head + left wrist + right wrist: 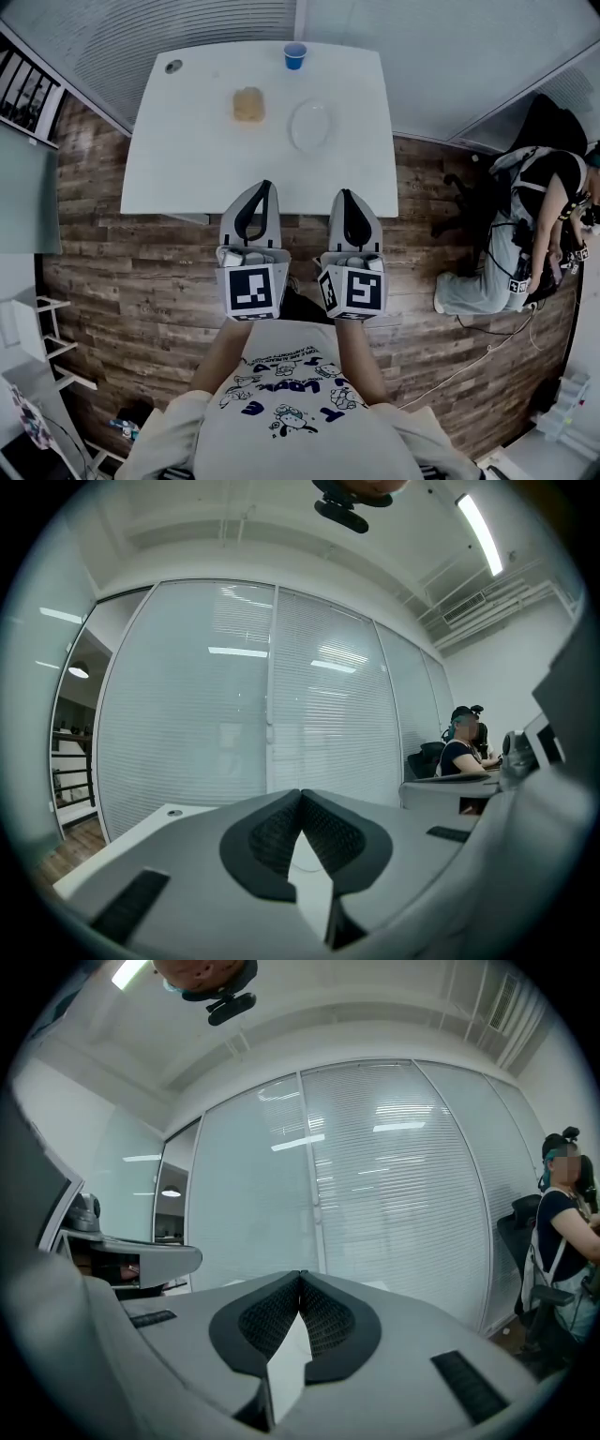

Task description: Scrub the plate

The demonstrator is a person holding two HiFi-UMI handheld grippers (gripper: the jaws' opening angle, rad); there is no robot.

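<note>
The left tool [265, 185] has its jaws pressed together, tips meeting, with nothing between them; the right tool [343, 192] is likewise closed and empty; in each gripper view the dark ribbed pads [272, 836] meet at a point. Both tools are held side by side, pointing roughly level over the near edge of the white tabletop [178, 159], touching nothing on it.

The white plate [310, 126] lies flat on the tabletop's right half, well ahead of the right tool; a tan sponge [248, 104] lies near it on its left, apart from it; a blue cup [294, 55] stands upright at the far edge, between the two and beyond them. Nothing stands between the tools and the plate.

Frosted glass partitions with blinds [234, 696] rise behind the tabletop; a seated person [525, 225] is on the wooden floor [141, 281], off to the right.
</note>
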